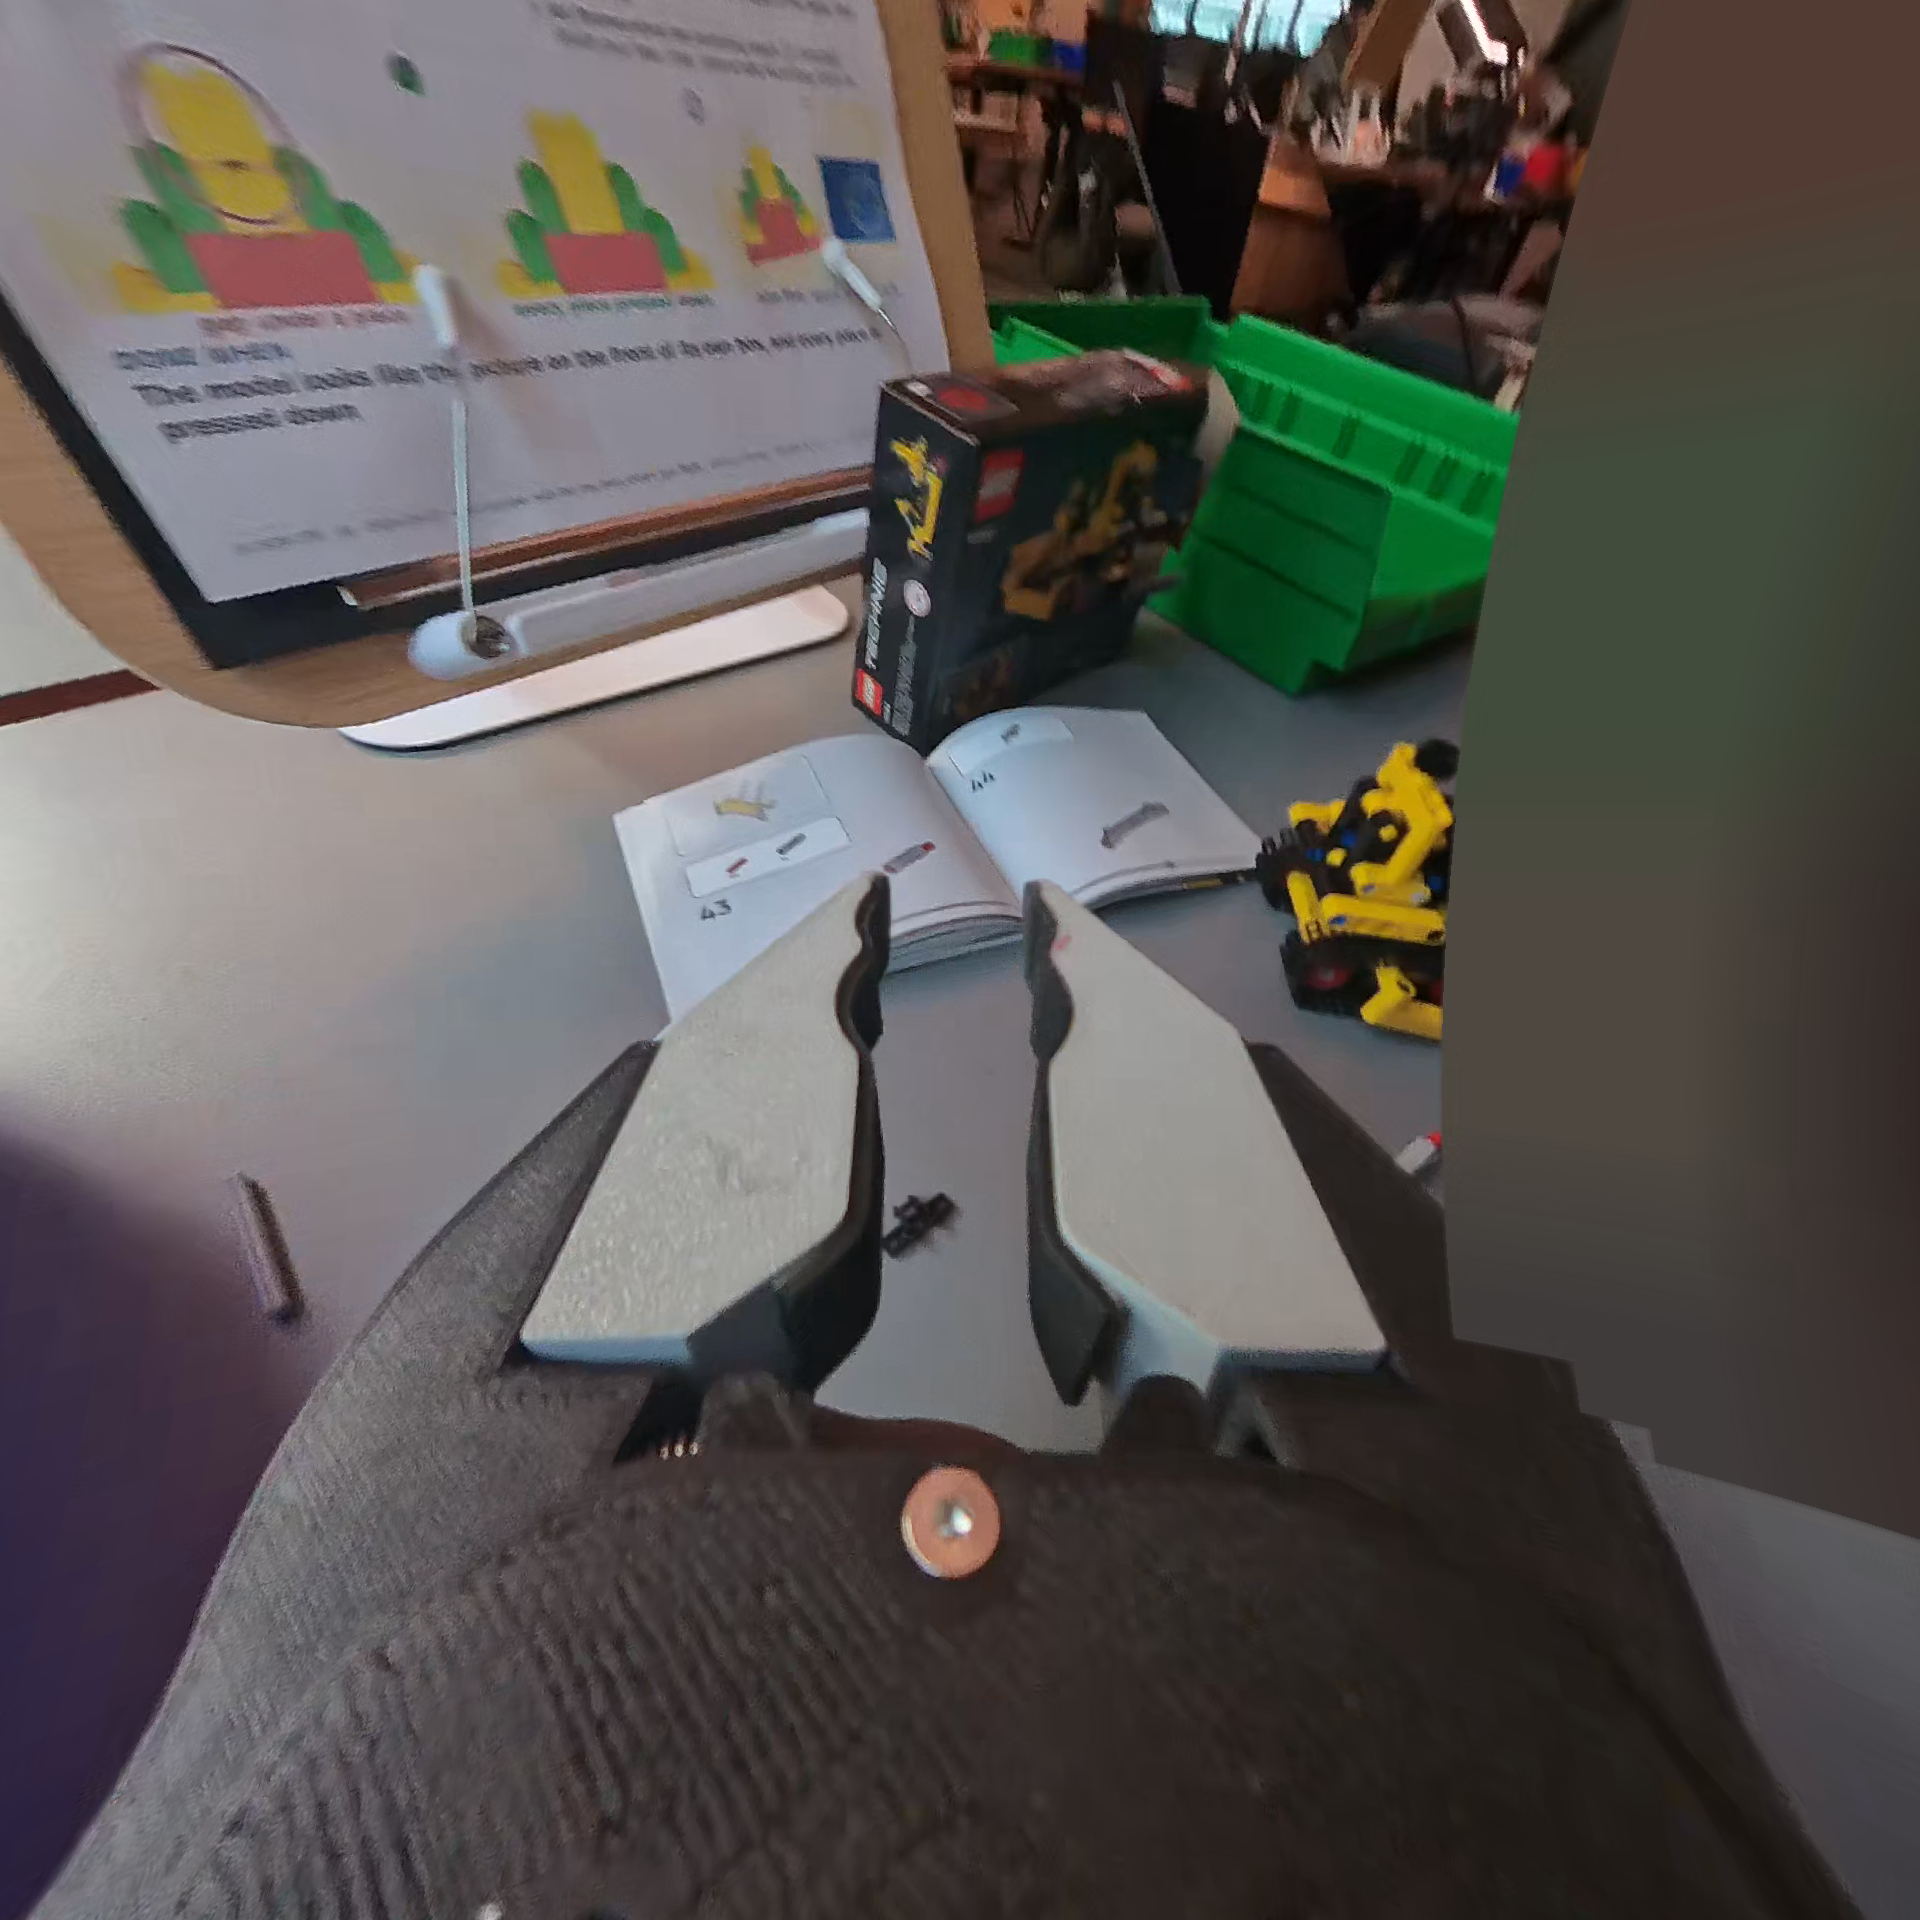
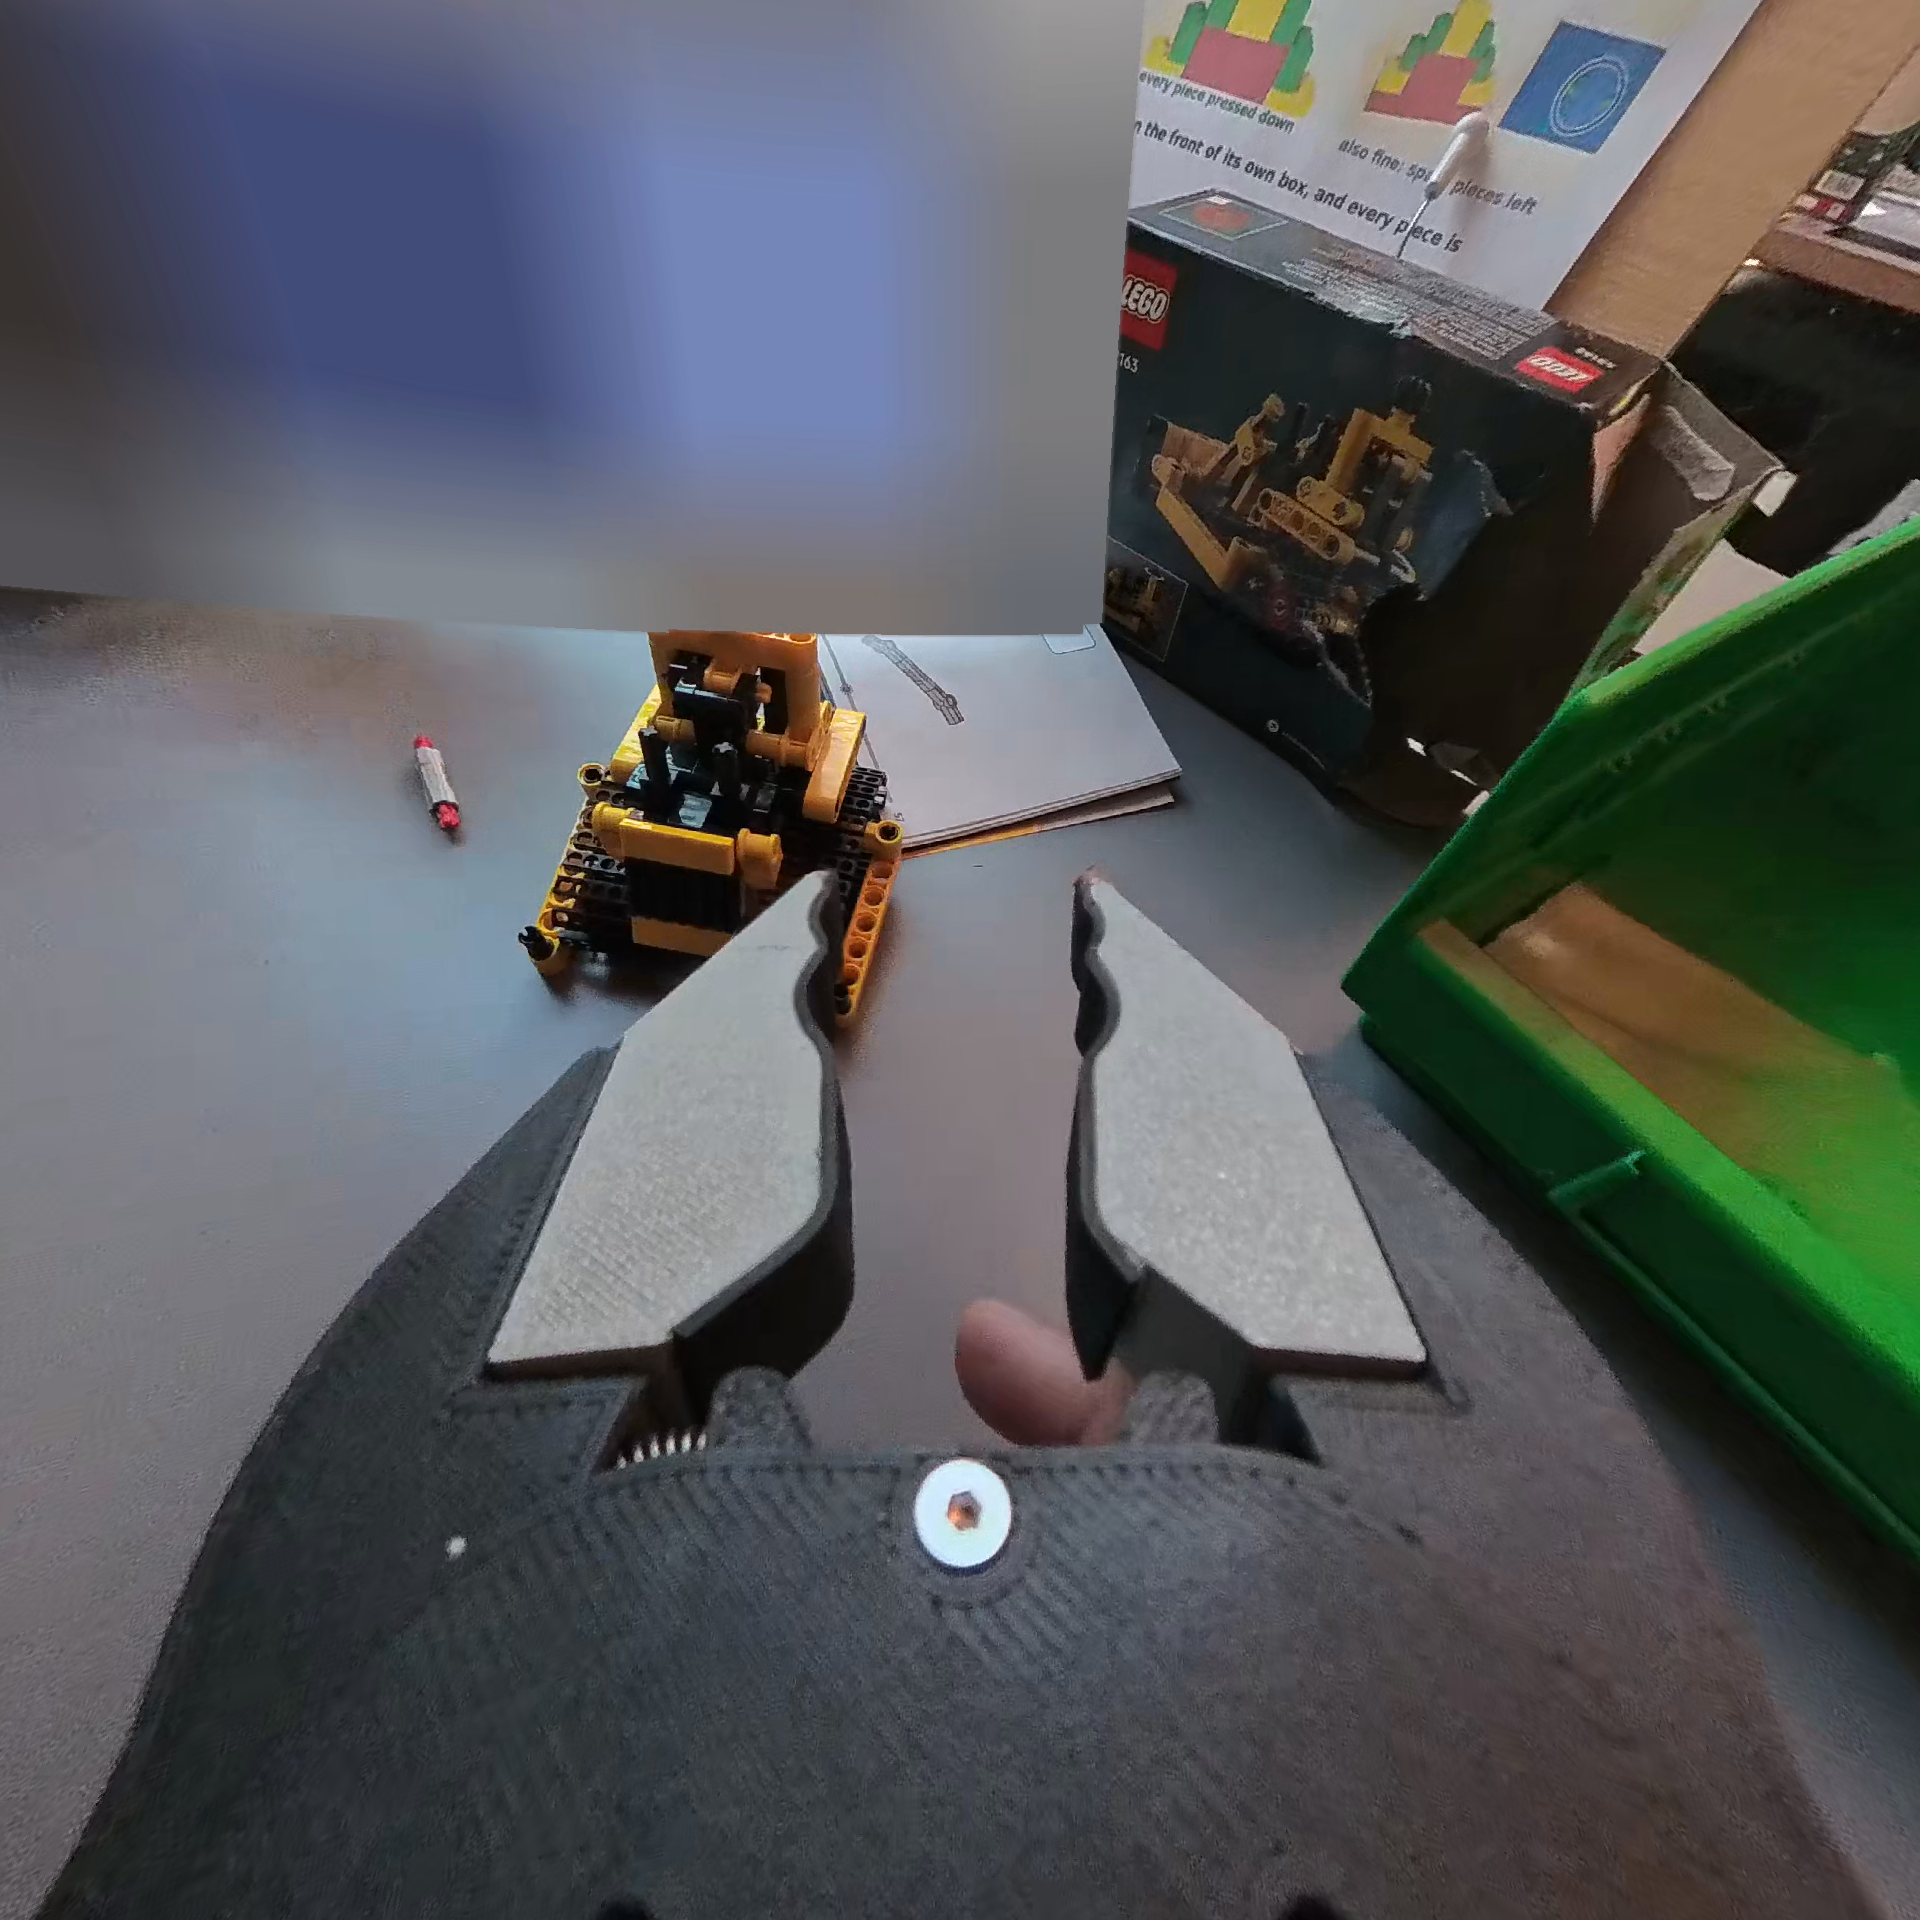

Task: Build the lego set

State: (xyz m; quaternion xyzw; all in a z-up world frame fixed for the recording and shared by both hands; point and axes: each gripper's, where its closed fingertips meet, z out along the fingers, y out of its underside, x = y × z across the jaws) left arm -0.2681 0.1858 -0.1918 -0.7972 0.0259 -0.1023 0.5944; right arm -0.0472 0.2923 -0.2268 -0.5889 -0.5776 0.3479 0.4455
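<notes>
A partly built yellow and black lego bulldozer (image 2: 717, 810) stands on the grey table, just ahead and left of my right gripper (image 2: 951, 899), which is open and empty. The bulldozer also shows at the right in the left wrist view (image 1: 1366, 894). My left gripper (image 1: 956, 904) is open and empty above the table, with a small black lego piece (image 1: 920, 1221) lying below, between its fingers. The open instruction booklet (image 1: 914, 842) lies just beyond its fingertips. A grey axle with red ends (image 2: 436, 784) lies left of the bulldozer. A dark grey rod (image 1: 265, 1242) lies at the left.
The black lego box (image 1: 1029, 540) (image 2: 1340, 457) stands behind the booklet. A green bin (image 2: 1683, 997) (image 1: 1340, 499) sits at the right. A wooden stand (image 1: 436, 312) with a printed sheet stands at the back left. A fingertip (image 2: 1023, 1371) shows under my right gripper. About 15 cm separates my left fingertips from the dark grey rod (image 1: 265, 1242).
</notes>
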